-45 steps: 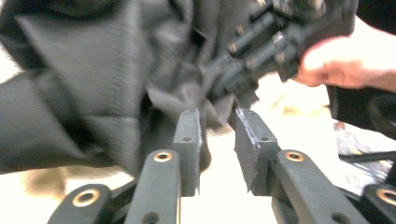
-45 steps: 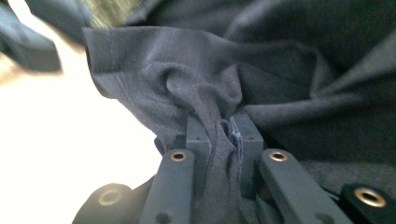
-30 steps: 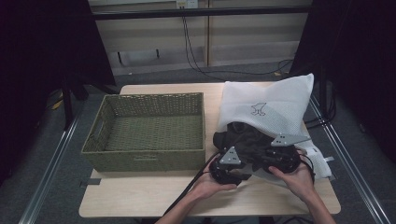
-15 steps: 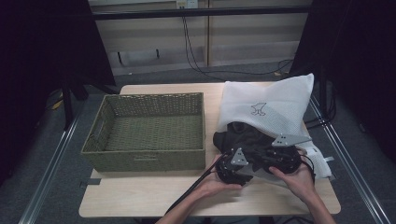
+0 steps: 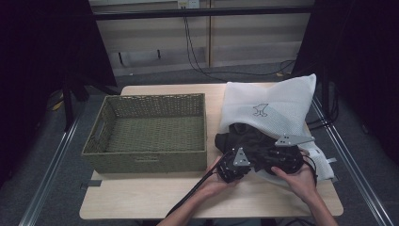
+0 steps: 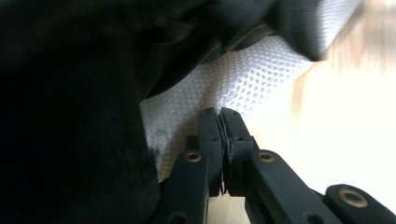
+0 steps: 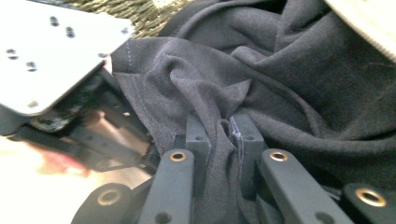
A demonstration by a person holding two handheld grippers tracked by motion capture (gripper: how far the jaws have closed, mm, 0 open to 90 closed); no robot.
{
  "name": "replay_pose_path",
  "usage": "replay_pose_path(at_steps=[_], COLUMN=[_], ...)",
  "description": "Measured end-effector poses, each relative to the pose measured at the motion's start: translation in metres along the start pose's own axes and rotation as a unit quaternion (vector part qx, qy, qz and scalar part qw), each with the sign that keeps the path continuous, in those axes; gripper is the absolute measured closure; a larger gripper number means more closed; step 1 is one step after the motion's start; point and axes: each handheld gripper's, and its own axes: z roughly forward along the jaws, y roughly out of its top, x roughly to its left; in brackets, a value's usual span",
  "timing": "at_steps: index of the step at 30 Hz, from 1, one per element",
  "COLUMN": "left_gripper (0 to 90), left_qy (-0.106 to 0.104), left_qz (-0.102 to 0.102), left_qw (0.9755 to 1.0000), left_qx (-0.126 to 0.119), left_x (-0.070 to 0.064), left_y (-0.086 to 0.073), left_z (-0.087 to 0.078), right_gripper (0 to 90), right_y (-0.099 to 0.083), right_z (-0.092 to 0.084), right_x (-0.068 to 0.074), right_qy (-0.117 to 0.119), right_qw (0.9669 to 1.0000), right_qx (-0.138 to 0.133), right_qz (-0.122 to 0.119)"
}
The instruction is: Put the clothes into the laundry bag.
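A white mesh laundry bag (image 5: 275,101) lies on the right half of the table, with a black garment (image 5: 242,136) spilling from its mouth. My right gripper (image 7: 223,123) is shut on a fold of that dark garment (image 7: 289,60), cloth bunched between its pads; it sits at the bag's front edge (image 5: 282,159). My left gripper (image 6: 220,116) has just been closing, and its jaws now meet at the white mesh (image 6: 243,79), right beside the black cloth (image 6: 65,116). Whether a bit of mesh is pinched I cannot tell. From above the left gripper (image 5: 234,165) sits at the garment's front left.
An empty woven green basket (image 5: 146,160) stands on the left half of the wooden table (image 5: 141,200). A black cable (image 5: 193,193) trails from the left gripper toward the front edge. Metal rails run along both sides of the table.
The left gripper has shifted a little right toward the bag's mouth and its jaws have come together. The right hand and its grip on the garment stay the same.
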Motion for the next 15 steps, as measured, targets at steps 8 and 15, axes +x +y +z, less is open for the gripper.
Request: replay_pose_path(at_steps=[8,15], left_gripper=[89.6,89.8], left_qy=[-0.018,-0.033], left_qz=[0.005,0.027], left_qw=[0.9997,0.999], left_qx=[-0.016,-0.012], left_x=[-0.011,-0.022], left_y=[0.006,0.006], left_z=[-0.008,-0.011], right_gripper=[79.9,79.9], right_y=[0.0,-0.002], right_z=[0.015,0.03], right_x=[-0.015,-0.038], right_qy=[-0.034,-0.098], right_qw=[0.9993,0.9947], right_qx=[0.012,0.027], right_qz=[0.007,0.02])
